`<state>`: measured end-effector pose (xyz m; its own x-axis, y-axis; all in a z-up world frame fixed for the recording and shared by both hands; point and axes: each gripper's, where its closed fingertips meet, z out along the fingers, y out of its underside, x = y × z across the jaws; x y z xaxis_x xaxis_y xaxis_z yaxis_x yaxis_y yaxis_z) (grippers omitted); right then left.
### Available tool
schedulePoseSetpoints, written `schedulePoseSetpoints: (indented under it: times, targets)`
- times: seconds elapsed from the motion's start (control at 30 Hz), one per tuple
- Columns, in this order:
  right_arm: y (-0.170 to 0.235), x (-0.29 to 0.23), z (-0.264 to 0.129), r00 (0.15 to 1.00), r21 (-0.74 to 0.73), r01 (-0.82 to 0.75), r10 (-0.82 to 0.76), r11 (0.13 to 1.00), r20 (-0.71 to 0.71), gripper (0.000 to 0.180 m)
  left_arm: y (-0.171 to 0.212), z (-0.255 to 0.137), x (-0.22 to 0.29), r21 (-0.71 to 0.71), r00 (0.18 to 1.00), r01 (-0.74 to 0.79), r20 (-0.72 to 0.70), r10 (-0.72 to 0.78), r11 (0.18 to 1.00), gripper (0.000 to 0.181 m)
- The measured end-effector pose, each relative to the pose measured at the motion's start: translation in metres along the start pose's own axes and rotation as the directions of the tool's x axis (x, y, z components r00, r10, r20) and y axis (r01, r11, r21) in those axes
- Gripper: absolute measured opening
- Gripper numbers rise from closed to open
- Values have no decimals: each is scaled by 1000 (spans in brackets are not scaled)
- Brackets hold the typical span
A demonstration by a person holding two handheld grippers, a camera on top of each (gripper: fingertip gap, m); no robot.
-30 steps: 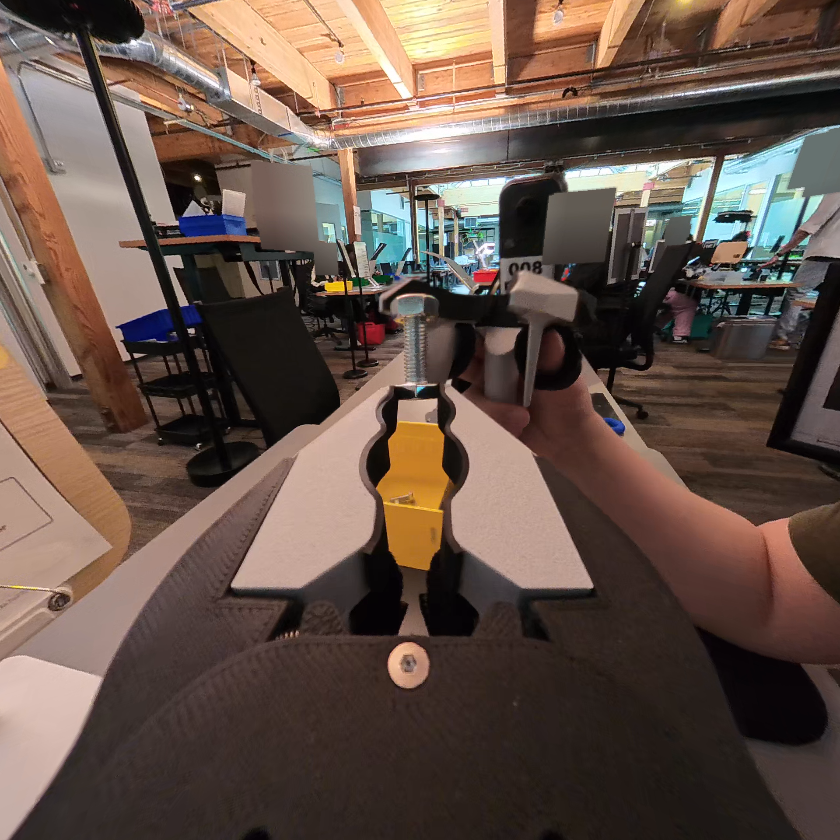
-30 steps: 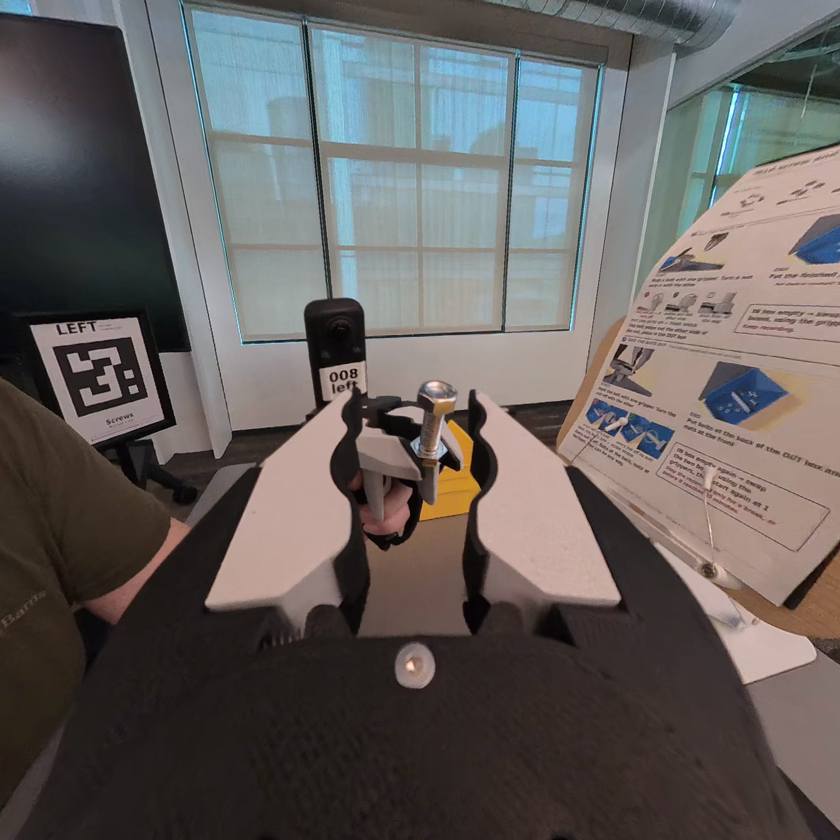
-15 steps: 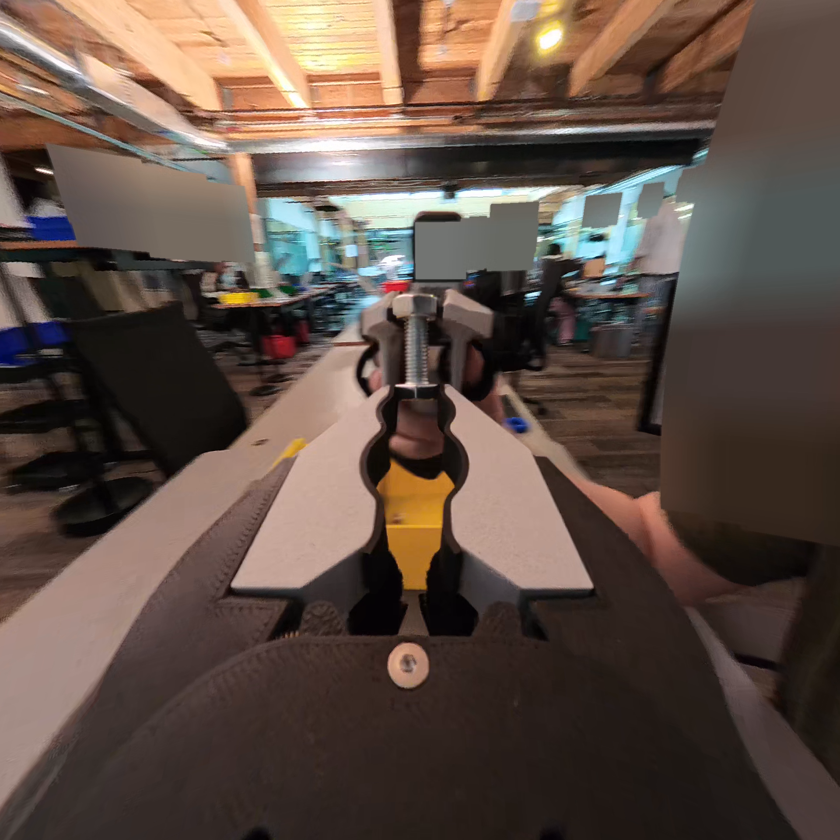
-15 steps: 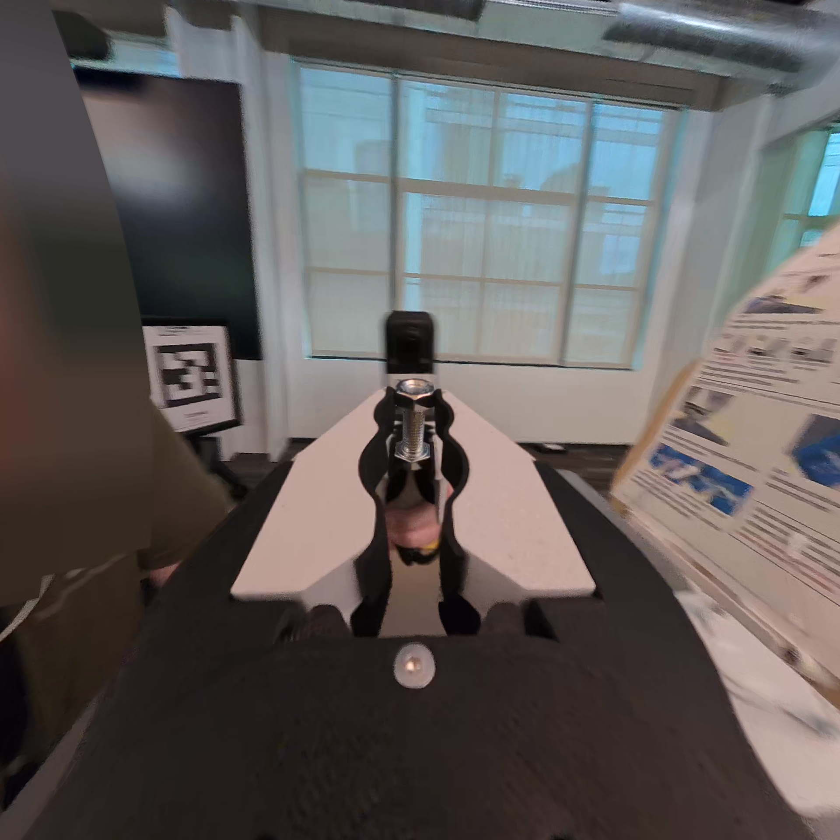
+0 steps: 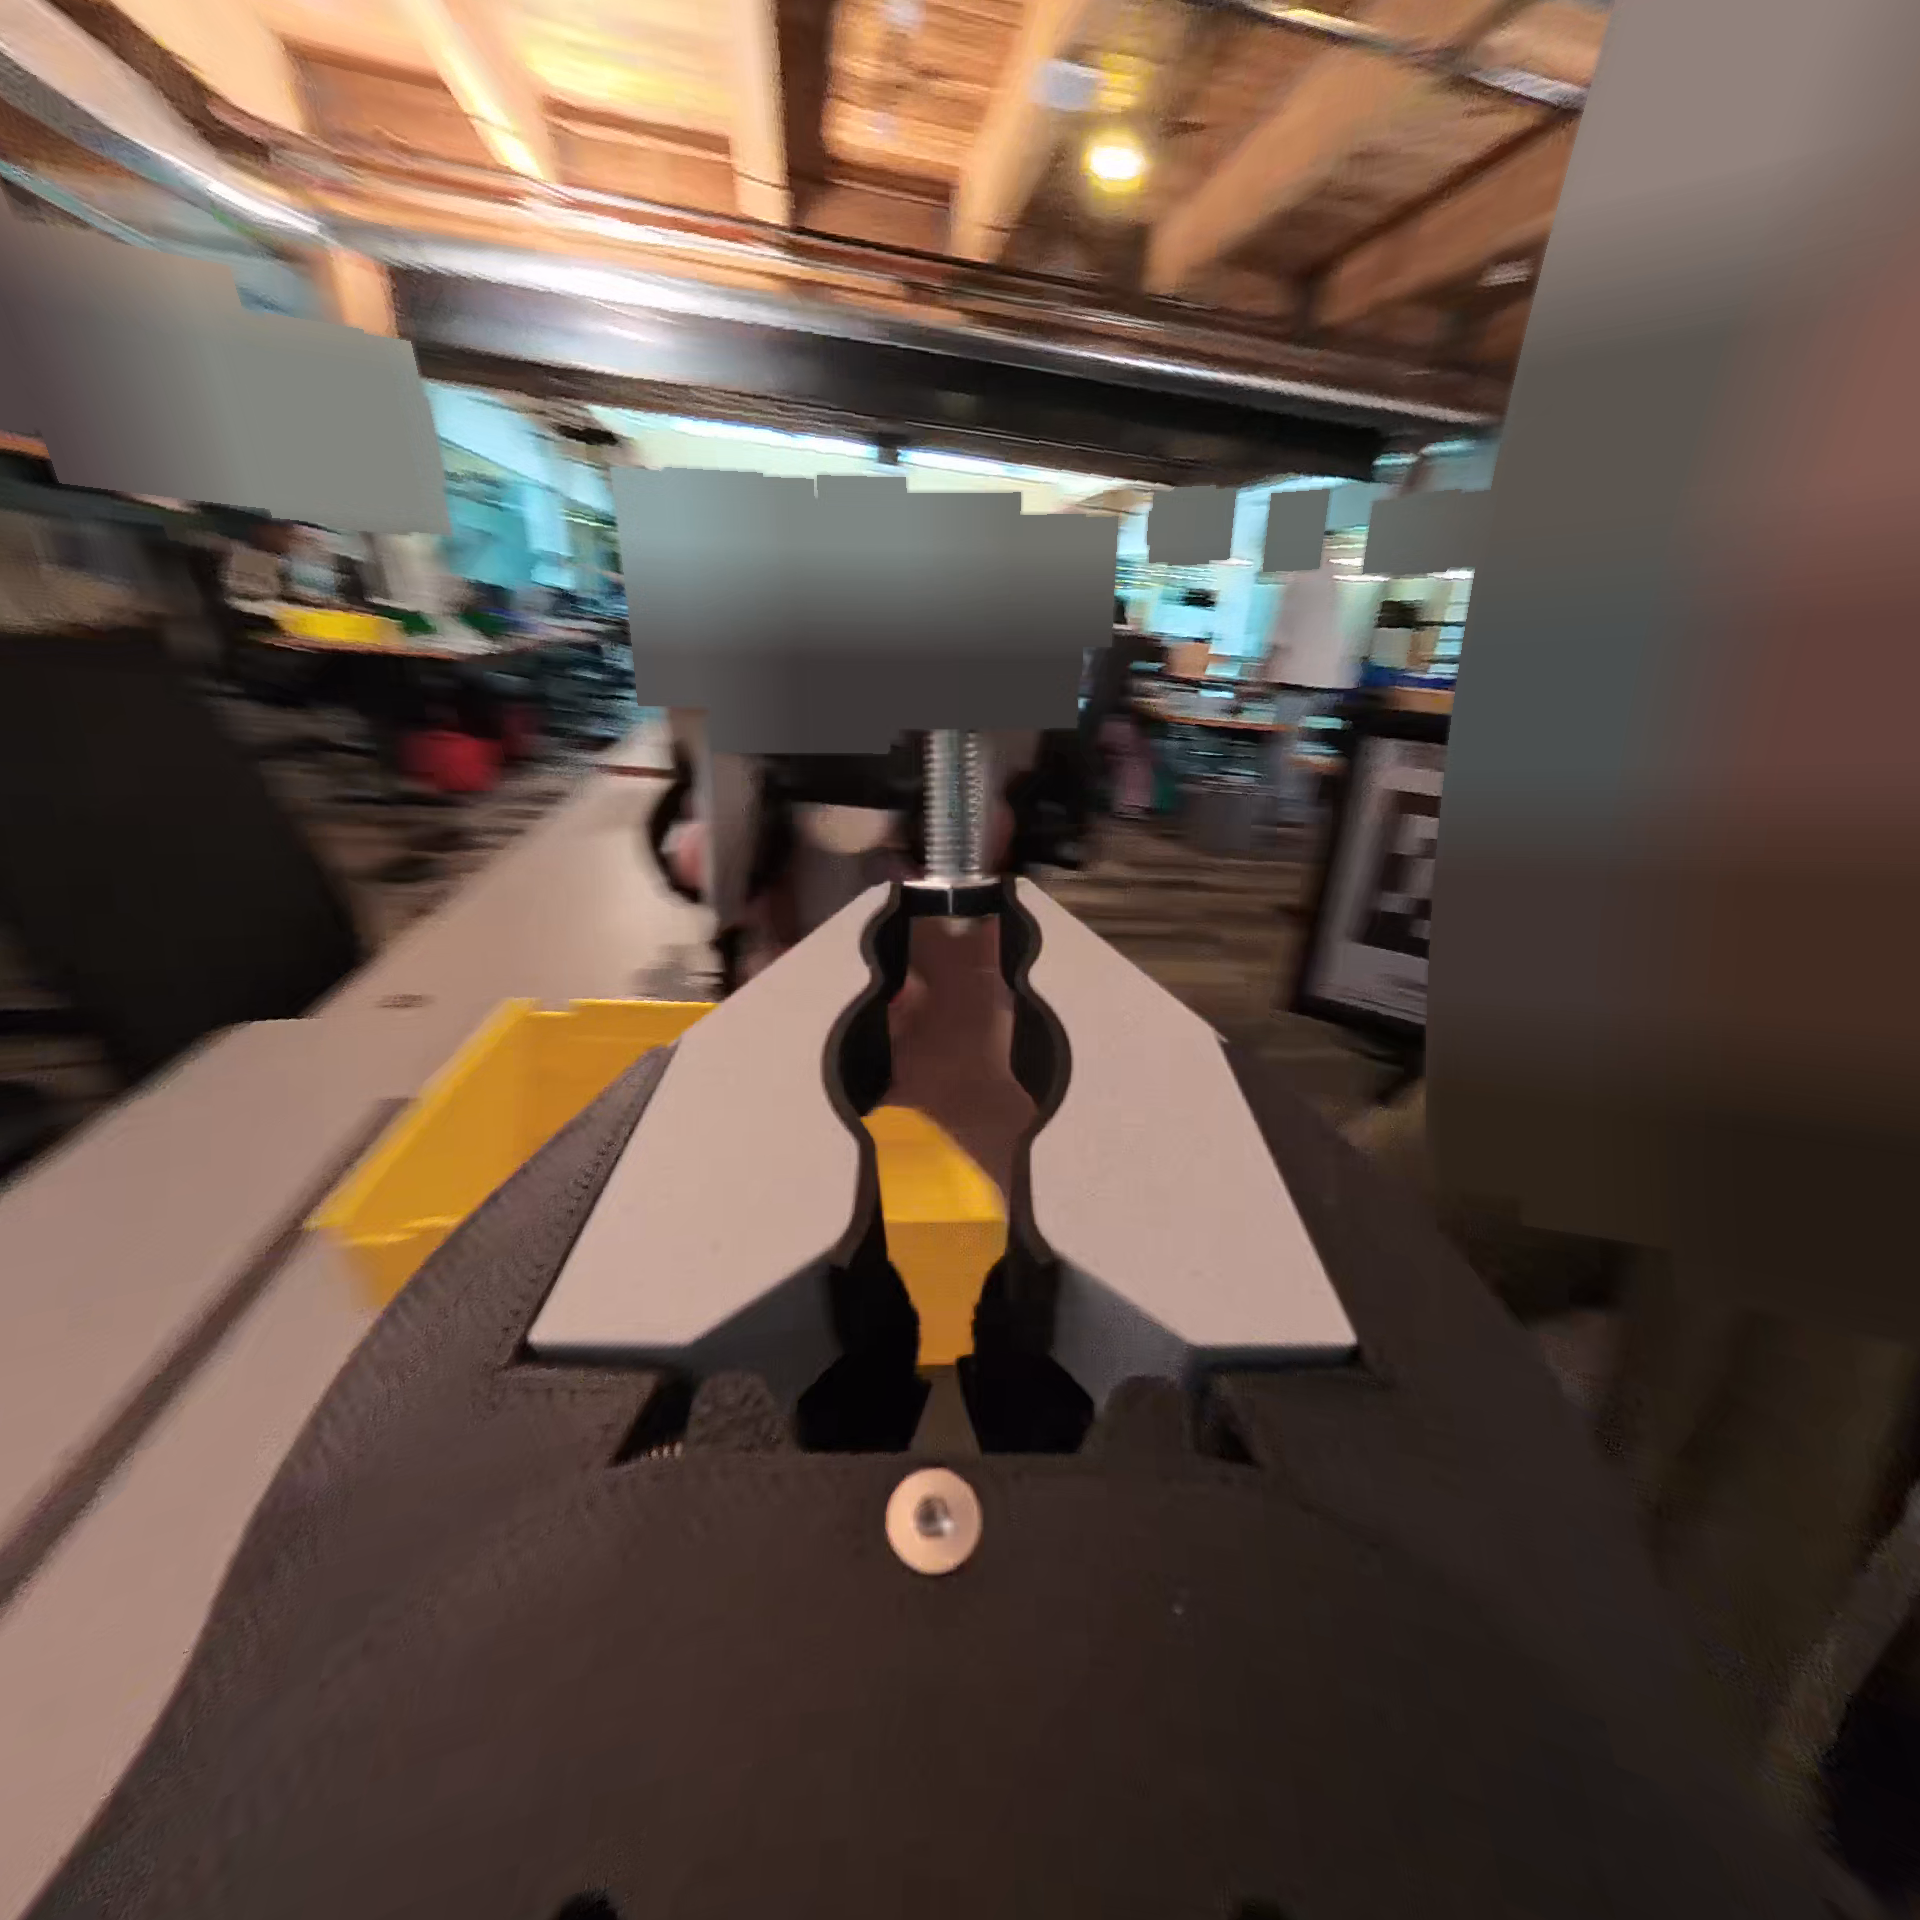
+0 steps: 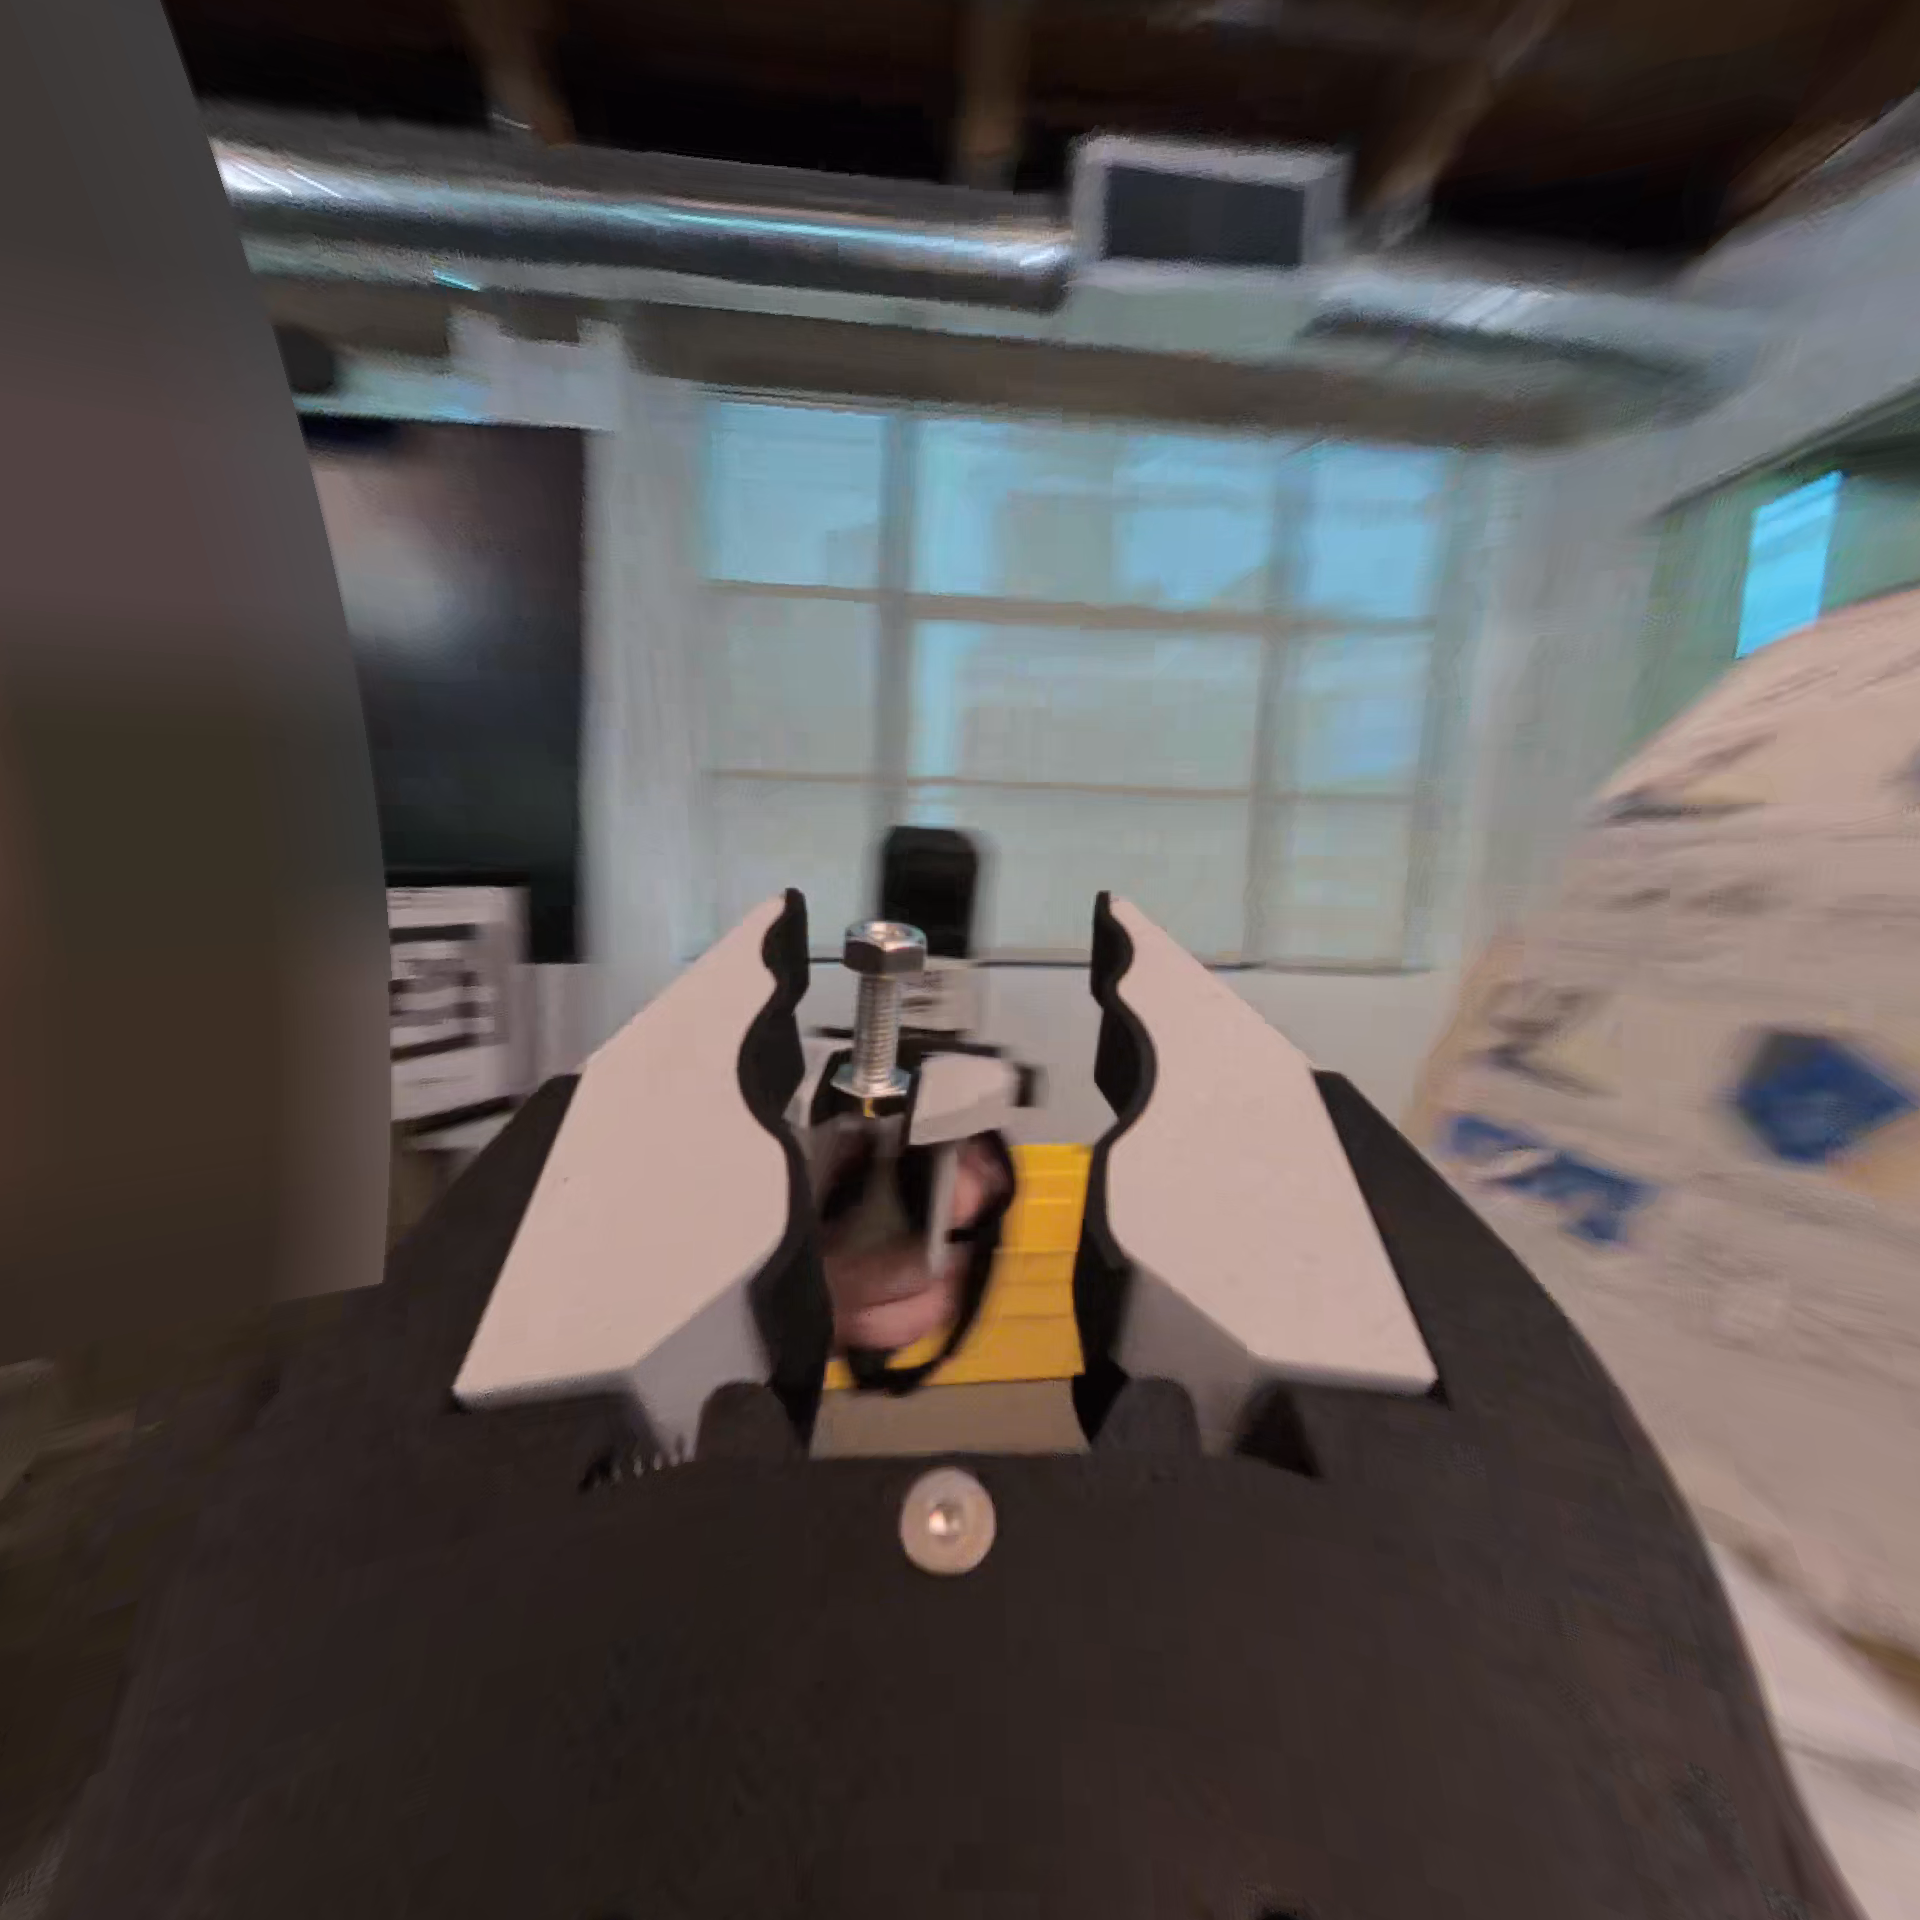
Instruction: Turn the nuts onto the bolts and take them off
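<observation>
Left gripper (image 5: 948,902): jaws drawn close, tips pinching a small hex nut (image 5: 948,896) between them. Bolt (image 5: 956,805) stands upright out of the nut, threaded shank up; its head is hidden behind a grey patch in the left wrist view. Seen from the right wrist view, the same bolt (image 6: 881,1013) shows whole: hex head on top, nut (image 6: 873,1084) low on the shank, the left gripper (image 6: 902,1101) clamped at nut height with a hand (image 6: 902,1257) wrapped round its handle below. Right gripper (image 6: 943,940): jaws spread wide, nothing in them; the bolt stands in the gap between the two fingers, nearer the finger on the left of the picture, touching neither as far as I can tell. In the left wrist view the right gripper (image 5: 831,821) is a dark blur just behind the bolt, partly covered by the grey patch. Under both grippers, a yellow bin (image 5: 499,1132) sits on the grey table (image 5: 156,1195); its contents cannot be made out. Farther off on the right side, a slanted instruction board (image 6: 1704,1091) with blue pictures. Beyond that a big window (image 6: 1081,686), a silver duct overhead. Both views are smeared with motion blur; background desks and chairs are indistinct.
</observation>
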<state>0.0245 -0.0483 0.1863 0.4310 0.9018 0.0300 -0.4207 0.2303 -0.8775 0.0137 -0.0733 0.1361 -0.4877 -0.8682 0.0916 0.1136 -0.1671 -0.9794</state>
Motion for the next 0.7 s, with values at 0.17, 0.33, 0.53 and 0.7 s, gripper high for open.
schedulePoseSetpoints:
  times: [0.17, 0.33, 0.53, 0.7]
  targets:
    - [1, 11, 16, 922, -111, 247, -268, 963, -280, 47, -10, -22, -47, -65, 860, -244, 447, 247, 968, 15]
    - [15, 20, 23, 935, -122, 119, -153, 985, -321, 35, -13, -24, -51, -82, 804, -300, 515, 298, 950, 15]
    - [21, 18, 22, 953, -160, 108, -148, 981, -265, 15, -11, -20, -48, -79, 821, -290, 491, 290, 954, 16]
    - [11, -19, 15, 994, -81, -64, 71, 995, 83, 16, -10, -4, -13, 9, 970, -154, 191, 150, 988, 15]
